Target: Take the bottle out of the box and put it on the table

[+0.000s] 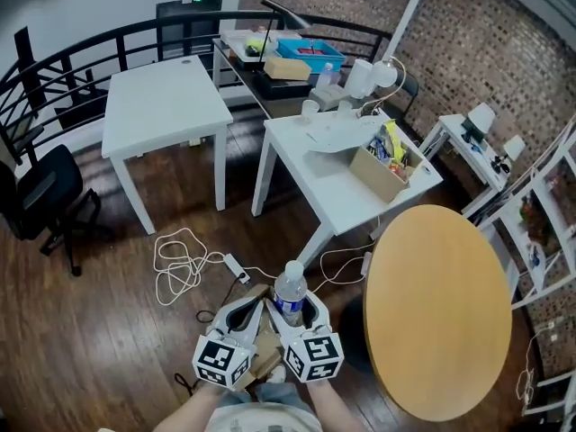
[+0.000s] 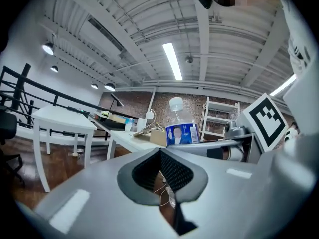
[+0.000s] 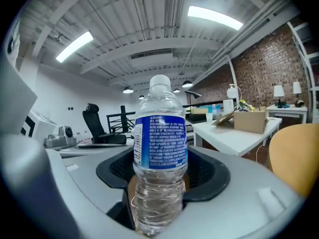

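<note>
Water bottle pinched upright in the right gripper, apparently clear of the cardboard box below; left gripper jaws pressed together, empty. Removal seems done; placing on the round tabletop remains

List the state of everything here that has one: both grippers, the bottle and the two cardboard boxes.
Right gripper: fingers closed on the bottle.
Bottle: upright, cap on, held up out of the floor box.
Left gripper: fingers together, nothing between them.
Floor box: open, below the grippers.
Table box: open, with items standing in it.
</note>
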The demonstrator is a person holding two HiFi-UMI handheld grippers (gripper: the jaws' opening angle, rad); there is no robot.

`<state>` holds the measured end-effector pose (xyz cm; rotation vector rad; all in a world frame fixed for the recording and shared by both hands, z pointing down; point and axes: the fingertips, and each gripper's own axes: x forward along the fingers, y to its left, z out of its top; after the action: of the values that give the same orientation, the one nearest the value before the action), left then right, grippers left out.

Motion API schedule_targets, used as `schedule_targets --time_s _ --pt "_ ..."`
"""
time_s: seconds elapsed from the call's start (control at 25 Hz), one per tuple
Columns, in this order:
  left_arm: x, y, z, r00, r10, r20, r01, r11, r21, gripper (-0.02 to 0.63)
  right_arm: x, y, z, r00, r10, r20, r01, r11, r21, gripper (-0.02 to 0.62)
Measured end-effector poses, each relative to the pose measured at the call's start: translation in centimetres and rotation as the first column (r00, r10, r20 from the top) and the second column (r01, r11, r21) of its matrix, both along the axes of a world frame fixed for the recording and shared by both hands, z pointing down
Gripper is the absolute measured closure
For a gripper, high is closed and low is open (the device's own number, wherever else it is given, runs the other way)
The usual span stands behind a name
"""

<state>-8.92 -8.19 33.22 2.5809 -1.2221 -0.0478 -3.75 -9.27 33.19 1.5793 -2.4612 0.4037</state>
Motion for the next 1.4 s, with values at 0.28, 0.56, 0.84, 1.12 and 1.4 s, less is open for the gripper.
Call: schedule_targets --time_s 0.28,0.56,0.84,1.12,1.4 --pt "2.0 0.6 -4.7 0.996 0.063 -0.064 -0.057 0.994 0.090 0.612 2.0 1.3 -5.7 0.996 0.091 0.025 -0.094 0.984 0.150 0.305" --pt "4.9 1.2 -6.0 0.985 0.145 -0.092 -0.135 0.985 0.105 0.612 5.6 1.9 -6.8 0.977 0.207 0.045 -0.212 0.956 0.202 0.304" --pt "10.6 1.9 -6.8 0.969 0.231 -0.087 -0.220 0.967 0.125 0.612 11.5 3.3 -7.2 0.956 0.292 0.034 -0.291 0.926 0.242 0.302" --pt "20.1 4.4 -7.4 0.939 0.334 -0.077 -0.322 0.937 0.136 0.612 21.1 6.0 -7.4 0.922 0.385 0.050 -0.384 0.886 0.258 0.302" --pt "30.1 7.8 -7.1 0.885 0.463 -0.046 -0.454 0.881 0.132 0.612 31.1 9.8 -6.7 0.865 0.497 0.067 -0.497 0.829 0.256 0.302"
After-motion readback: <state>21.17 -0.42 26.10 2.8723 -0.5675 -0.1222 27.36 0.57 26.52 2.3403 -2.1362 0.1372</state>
